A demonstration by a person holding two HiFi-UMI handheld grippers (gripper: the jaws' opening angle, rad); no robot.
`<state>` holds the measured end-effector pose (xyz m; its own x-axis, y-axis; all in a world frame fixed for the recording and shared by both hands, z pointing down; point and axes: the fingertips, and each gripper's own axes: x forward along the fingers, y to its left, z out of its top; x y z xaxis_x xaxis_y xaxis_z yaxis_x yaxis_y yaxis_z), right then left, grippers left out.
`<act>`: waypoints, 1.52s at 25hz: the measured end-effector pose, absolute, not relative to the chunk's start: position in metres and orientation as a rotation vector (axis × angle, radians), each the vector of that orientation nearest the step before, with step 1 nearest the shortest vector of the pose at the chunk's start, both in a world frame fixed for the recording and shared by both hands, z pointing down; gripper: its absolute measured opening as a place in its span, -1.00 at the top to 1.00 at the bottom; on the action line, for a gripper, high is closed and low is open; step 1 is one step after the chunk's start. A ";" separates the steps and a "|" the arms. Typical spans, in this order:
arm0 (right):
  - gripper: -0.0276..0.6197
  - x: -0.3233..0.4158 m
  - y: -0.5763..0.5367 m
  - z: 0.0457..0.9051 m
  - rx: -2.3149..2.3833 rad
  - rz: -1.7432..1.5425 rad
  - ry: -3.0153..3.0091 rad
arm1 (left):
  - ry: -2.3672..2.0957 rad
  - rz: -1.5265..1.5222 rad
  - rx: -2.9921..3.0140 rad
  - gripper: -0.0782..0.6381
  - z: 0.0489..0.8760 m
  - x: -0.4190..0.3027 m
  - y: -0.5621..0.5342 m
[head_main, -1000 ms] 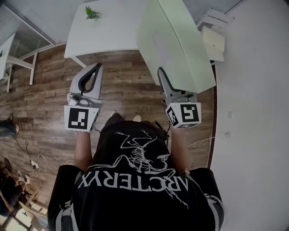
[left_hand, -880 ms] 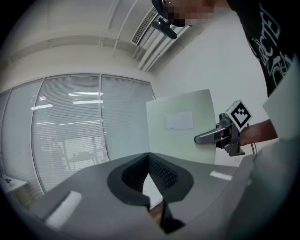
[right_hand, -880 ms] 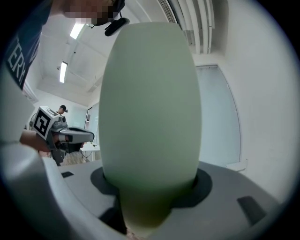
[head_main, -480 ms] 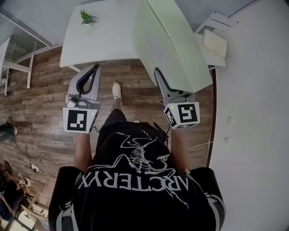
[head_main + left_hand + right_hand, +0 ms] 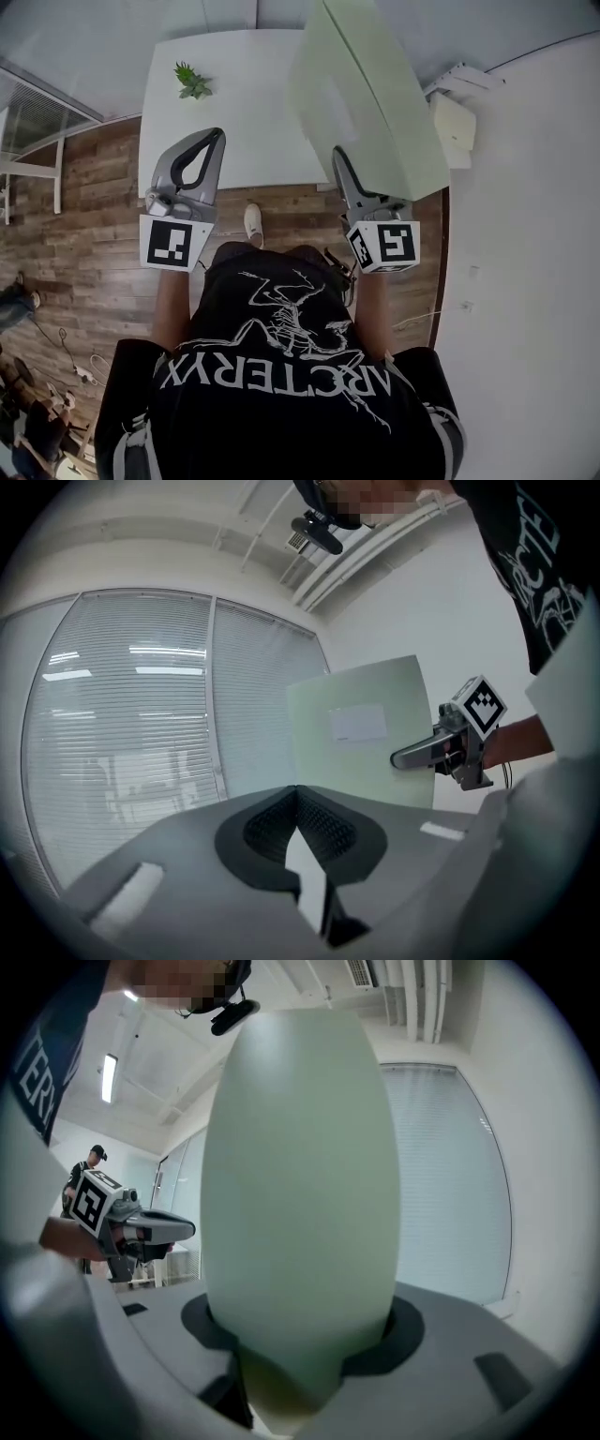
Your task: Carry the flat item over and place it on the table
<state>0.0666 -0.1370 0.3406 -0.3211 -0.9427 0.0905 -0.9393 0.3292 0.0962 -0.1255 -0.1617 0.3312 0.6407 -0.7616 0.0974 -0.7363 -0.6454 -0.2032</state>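
Note:
A large pale green flat board (image 5: 375,94) stands upright on edge, tilted away from me, with my right gripper (image 5: 341,159) shut on its lower edge. In the right gripper view the board (image 5: 300,1185) fills the middle and sits wedged between the jaws. My left gripper (image 5: 212,139) is held level beside it, shut with nothing in it, its tips meeting over the near edge of the white table (image 5: 253,112). The left gripper view shows the board (image 5: 361,733) and the right gripper (image 5: 441,749) off to the right.
A small potted plant (image 5: 192,82) stands on the table's far left. A white wall (image 5: 525,234) runs along the right, with a white shelf-like object (image 5: 455,117) against it. Wooden floor (image 5: 84,216) lies to the left. My shoe (image 5: 253,221) shows below the table edge.
The table has come closer and now lies under the gripper tips as the person steps forward. Both grippers keep their pose, and the board stays in the right one.

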 end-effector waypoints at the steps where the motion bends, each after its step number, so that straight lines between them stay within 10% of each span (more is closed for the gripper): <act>1: 0.09 0.063 -0.147 0.337 1.753 -0.045 -2.444 | 1.247 -0.242 -2.717 0.75 0.329 -0.130 -0.173; 21: 0.09 0.080 -0.254 0.360 1.807 0.089 -2.411 | 1.319 -0.271 -2.757 0.75 0.345 -0.134 -0.257; 38: 0.09 0.126 -0.370 0.557 1.876 0.276 -2.143 | 1.461 -0.442 -2.704 0.75 0.360 -0.125 -0.258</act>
